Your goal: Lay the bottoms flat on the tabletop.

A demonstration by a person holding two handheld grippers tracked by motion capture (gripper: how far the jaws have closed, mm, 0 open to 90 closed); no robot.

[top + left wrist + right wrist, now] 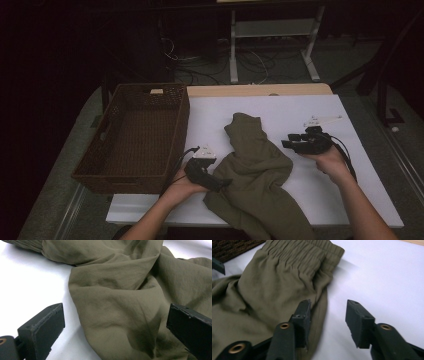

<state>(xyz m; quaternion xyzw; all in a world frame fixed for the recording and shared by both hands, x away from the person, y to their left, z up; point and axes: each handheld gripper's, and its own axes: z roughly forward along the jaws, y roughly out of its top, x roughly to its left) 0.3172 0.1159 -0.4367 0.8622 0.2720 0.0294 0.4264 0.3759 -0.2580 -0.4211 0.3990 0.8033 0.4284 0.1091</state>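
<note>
Now, olive garment [255, 170] lay crumpled mid-tabletop, tail spilling over near edge. Left gripper [220, 184] sat at cloth's left side, jaws spread wide, cloth between, unpinched. Right gripper [289, 142] hovered beside elastic waistband [299, 255], jaws parted, likely lining up grab for wicker basket [135, 135] at left edge.

A crumpled olive-green cloth garment [255, 175] lies on the middle of the white-topped table [320, 107], its near end hanging over the table's near edge and its gathered waistband end [307, 252] pointing toward the far side. A dark woven wicker basket [137, 137] stands on the table's left part, just left of the garment. The left gripper [227, 183] sits at the garment's left edge, between basket and cloth, with cloth lying between its jaws. The right gripper [286, 142] sits to the garment's right, near its edge, one jaw over the cloth and the other over bare table.
</note>
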